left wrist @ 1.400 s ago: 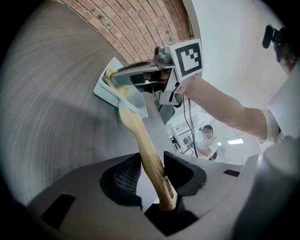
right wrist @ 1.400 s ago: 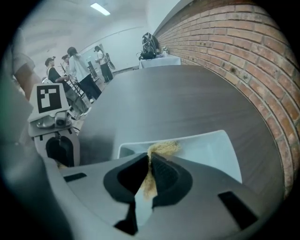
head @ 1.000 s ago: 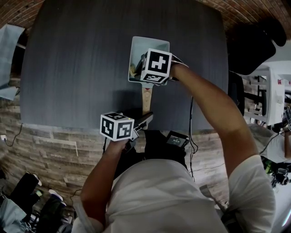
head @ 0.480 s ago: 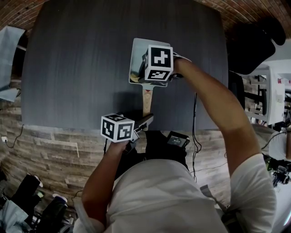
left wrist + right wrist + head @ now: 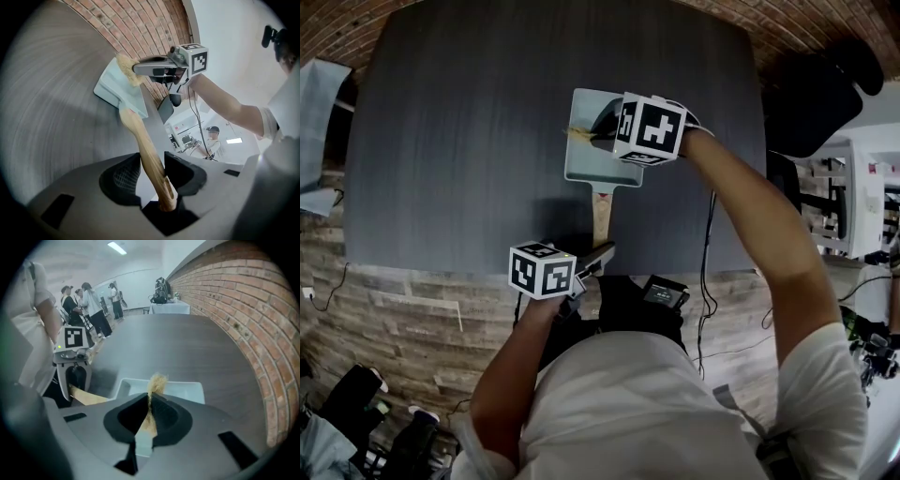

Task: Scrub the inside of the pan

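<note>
pan [image 5: 586, 159]: pale square one, sitting on the dark counter [image 5: 469, 141], wooden handle [image 5: 140, 136] pointing at the near edge | left tongs [image 5: 152, 161]: pinching that handle, just eased open a touch | right tongs [image 5: 150, 401]: squeezed on a tan scrubber [image 5: 158, 382] over the pan

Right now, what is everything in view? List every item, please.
table: one, dark grey, under the pan
pan: one, pale blue-grey, square, on the table
handle: one, wooden, on the pan's near side
scrub pad: one, tan, over the pan
brick wall: one, red-brown, beside the table
people: several, far behind the table
left gripper: one, grey, jaws shut on the handle
right gripper: one, grey, jaws shut on the scrub pad
</note>
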